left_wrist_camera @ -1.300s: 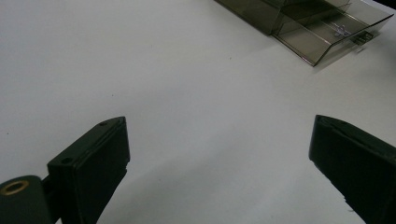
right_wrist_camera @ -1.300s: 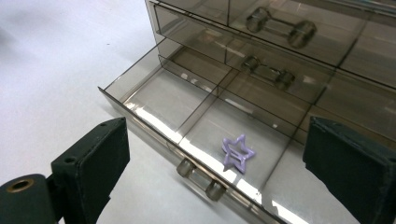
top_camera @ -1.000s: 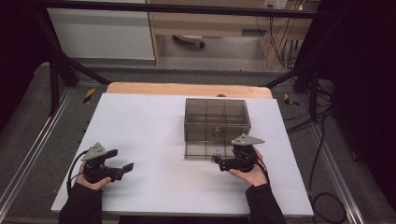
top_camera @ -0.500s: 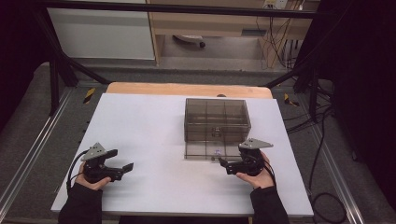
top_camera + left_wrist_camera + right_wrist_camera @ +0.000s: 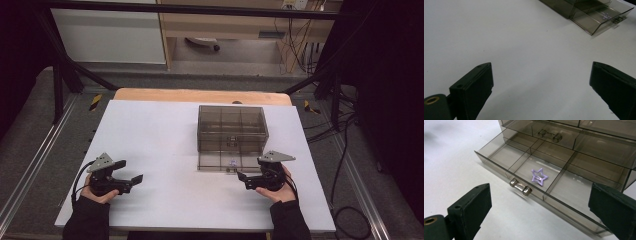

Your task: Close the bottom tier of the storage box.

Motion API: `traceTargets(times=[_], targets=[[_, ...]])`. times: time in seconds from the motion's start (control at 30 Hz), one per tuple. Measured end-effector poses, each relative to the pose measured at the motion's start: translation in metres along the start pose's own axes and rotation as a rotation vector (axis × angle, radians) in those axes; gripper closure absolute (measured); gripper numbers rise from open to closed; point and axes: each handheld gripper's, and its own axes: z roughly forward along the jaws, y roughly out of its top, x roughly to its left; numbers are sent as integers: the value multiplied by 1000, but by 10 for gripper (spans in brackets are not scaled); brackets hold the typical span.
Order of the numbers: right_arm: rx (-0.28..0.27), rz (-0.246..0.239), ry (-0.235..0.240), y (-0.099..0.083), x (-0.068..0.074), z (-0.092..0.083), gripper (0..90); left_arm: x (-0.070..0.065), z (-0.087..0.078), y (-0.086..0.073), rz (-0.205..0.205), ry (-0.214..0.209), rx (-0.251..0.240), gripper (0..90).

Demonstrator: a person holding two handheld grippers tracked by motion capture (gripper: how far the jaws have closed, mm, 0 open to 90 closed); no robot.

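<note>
A smoky clear drawer box [image 5: 231, 127] stands on the white table [image 5: 160, 135], right of centre. Its bottom drawer [image 5: 564, 187] is pulled out, and a small purple star clip [image 5: 539, 176] lies in the drawer's middle front compartment, just behind the metal handle [image 5: 520, 187]. The star [image 5: 233, 162] shows as a tiny speck from above. My right gripper [image 5: 248, 172] is open just in front of the drawer's right part, apart from it and holding nothing. My left gripper [image 5: 131, 171] rests open near the table's front left, over bare tabletop, with the box [image 5: 596, 15] far ahead of it.
The upper drawer [image 5: 584, 137] is closed, with its own metal handle [image 5: 549, 135]. The table's wooden far edge [image 5: 200, 95] lies behind the box. Black frame bars and cables [image 5: 345, 150] run along the right side of the table.
My right gripper has drawn back from the drawer front, a little to the right and toward the table's near edge. The left gripper has stayed put.
</note>
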Motion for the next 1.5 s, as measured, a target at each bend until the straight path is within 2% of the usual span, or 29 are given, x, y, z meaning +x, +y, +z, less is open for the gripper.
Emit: traceTargets(times=[0.4,0.6,0.87,1.17,1.5], targets=[[5,-9,3,-3,0,1,67,-1,0,0,1,0,2,45],[-6,-6,4,-4,-1,-1,119,-1,1,0,1,0,4,46],[-4,-9,3,-7,-1,-1,213,-1,1,0,0,0,4,46],[-6,-32,15,-9,-1,-1,368,-1,1,0,-3,0,4,46],[19,-44,38,-10,1,1,556,-1,2,0,-1,1,6,46]])
